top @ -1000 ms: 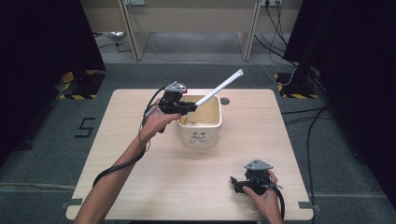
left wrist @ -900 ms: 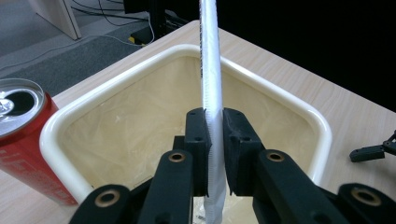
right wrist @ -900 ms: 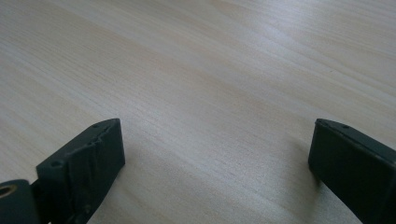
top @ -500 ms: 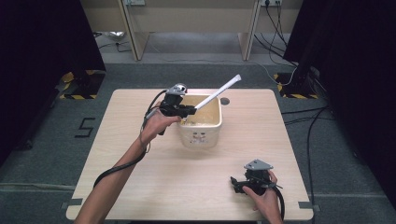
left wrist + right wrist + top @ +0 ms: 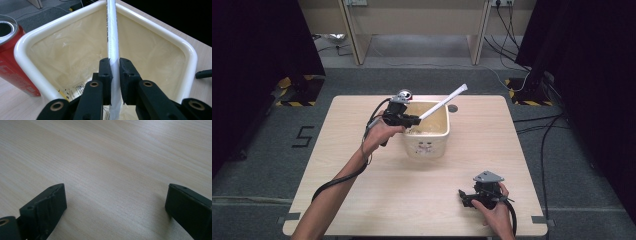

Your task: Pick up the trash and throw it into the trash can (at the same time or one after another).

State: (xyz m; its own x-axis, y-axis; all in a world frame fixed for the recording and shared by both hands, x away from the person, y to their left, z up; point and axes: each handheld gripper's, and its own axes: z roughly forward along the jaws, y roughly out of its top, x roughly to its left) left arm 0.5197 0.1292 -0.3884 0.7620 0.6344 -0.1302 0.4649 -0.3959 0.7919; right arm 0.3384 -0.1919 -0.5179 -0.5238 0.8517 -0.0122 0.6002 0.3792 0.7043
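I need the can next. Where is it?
The red can stands on the table against the bin's far left corner in the high view, just beyond the left gripper.

Plenty of open light-wood tabletop (image 5: 362, 200) across the near half and the whole left side, easy passage there. Cream plastic bin with a rounded rim (image 5: 428, 145) parked mid-table, blocking the straight route across. Long white paper-wrapped stick (image 5: 443, 102) slanting up and out over the bin's far right corner, cutting the air above it. Red drink can (image 5: 11, 57) tight against the bin's far left side, no gap visible. Right edge strip open.
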